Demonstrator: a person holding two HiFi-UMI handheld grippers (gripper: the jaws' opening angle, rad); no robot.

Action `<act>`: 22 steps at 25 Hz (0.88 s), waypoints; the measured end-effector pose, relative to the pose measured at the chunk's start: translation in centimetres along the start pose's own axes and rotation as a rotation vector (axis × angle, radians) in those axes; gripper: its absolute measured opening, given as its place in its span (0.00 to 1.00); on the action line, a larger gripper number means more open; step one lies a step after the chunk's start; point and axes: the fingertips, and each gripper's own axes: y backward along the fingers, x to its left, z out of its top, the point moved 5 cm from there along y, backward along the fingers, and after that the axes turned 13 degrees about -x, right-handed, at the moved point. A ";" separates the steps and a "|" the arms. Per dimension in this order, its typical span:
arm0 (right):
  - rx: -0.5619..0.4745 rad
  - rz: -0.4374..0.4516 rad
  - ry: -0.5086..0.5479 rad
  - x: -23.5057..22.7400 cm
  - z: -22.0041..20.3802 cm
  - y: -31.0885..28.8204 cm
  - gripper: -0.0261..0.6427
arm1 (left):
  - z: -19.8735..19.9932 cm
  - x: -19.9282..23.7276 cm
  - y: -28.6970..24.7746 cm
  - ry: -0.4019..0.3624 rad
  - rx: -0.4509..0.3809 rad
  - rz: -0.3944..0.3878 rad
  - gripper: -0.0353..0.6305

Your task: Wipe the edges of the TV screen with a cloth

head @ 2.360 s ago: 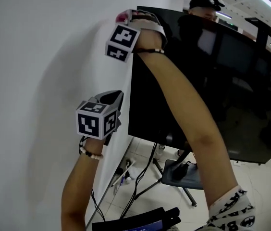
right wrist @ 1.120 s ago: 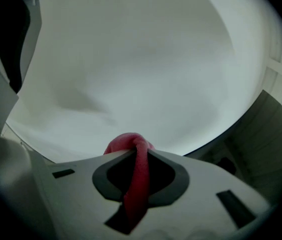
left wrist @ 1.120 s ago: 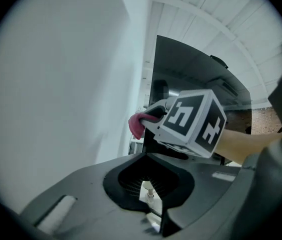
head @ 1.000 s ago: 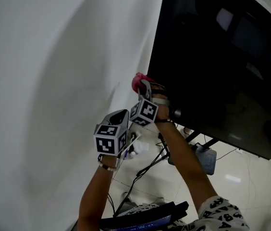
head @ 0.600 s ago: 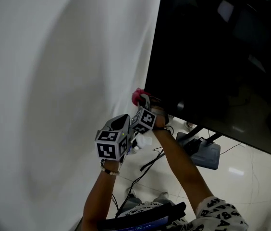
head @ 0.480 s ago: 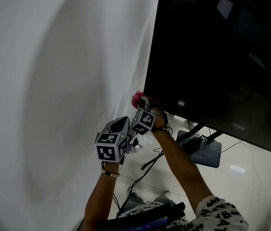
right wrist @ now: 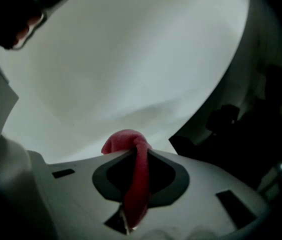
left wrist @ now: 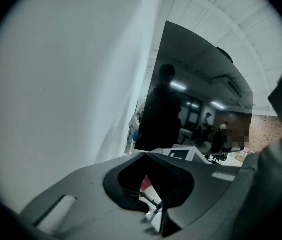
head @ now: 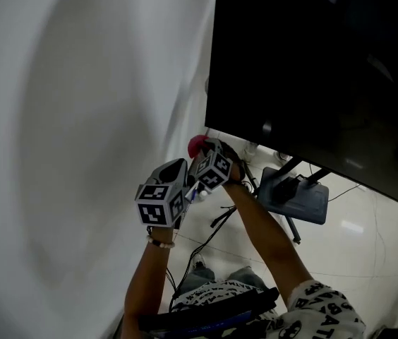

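While the right tool (right wrist: 135,153) pinches it, the cloth (right wrist: 137,184) juts out.

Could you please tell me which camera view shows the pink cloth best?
The right gripper view: the pink cloth fills the middle, pinched between the right tongs. The head view shows only a small bit of it; the left gripper view, a sliver.

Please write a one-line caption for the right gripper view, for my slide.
Right gripper shut on a pink cloth, beside the black TV screen, with the white wall behind.
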 end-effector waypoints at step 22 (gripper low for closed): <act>-0.248 -0.109 -0.758 -5.1 -9.1 26.7 0.12 | -6.4 -13.0 -1.9 -0.003 0.037 -0.107 0.06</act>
